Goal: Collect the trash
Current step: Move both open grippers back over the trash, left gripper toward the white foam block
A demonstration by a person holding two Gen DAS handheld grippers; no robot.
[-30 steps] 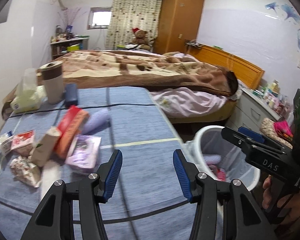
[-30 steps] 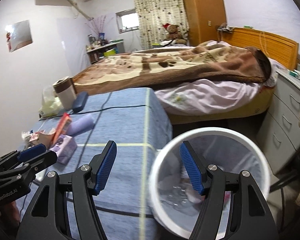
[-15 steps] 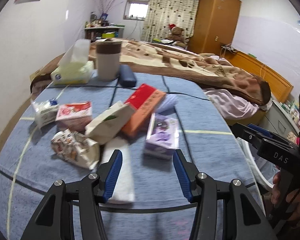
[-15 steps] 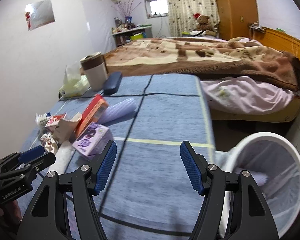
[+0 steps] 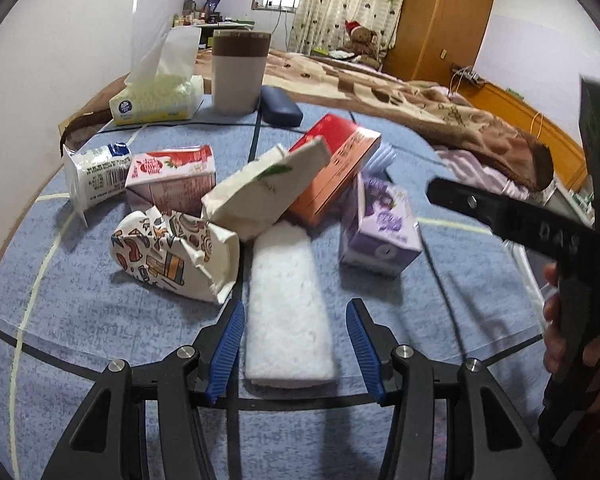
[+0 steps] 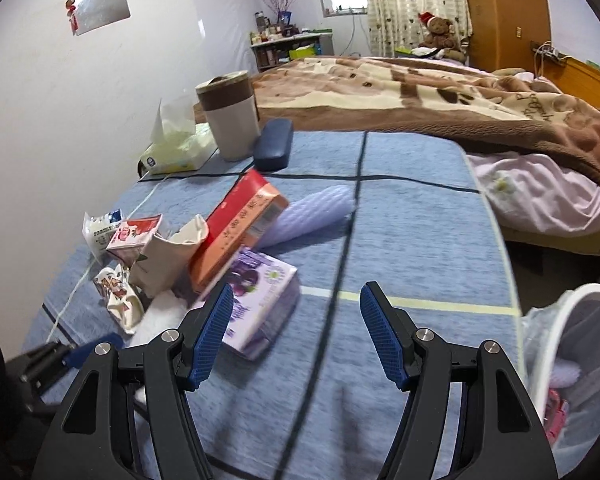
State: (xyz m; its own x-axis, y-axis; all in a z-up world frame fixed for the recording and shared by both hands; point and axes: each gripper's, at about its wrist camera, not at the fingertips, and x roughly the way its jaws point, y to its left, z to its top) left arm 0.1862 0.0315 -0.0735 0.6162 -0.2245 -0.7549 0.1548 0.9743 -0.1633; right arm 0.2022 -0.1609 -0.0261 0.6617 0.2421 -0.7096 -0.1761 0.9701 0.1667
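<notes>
A pile of trash lies on the blue table (image 5: 440,312): a white foam block (image 5: 286,304), a crumpled patterned cup (image 5: 172,256), a beige paper bag (image 5: 260,192), a red-orange box (image 5: 334,168), a purple carton (image 5: 380,228), a strawberry milk carton (image 5: 168,176) and a white yogurt cup (image 5: 94,172). My left gripper (image 5: 296,346) is open, its jaws on either side of the foam block's near end. My right gripper (image 6: 296,332) is open and empty above the table, just right of the purple carton (image 6: 256,292). The white trash bin (image 6: 572,364) stands off the table's right edge.
At the table's far end stand a tissue pack (image 5: 158,96), a beige and brown canister (image 5: 240,72) and a dark blue case (image 5: 280,106). A lilac ribbed roll (image 6: 312,216) lies behind the red box. A bed with a brown blanket (image 6: 440,92) is beyond.
Both grippers swung left from the bin to the trash pile. The left gripper closed in until the foam block lies between its open jaws. The bin slid to the right view's edge.
</notes>
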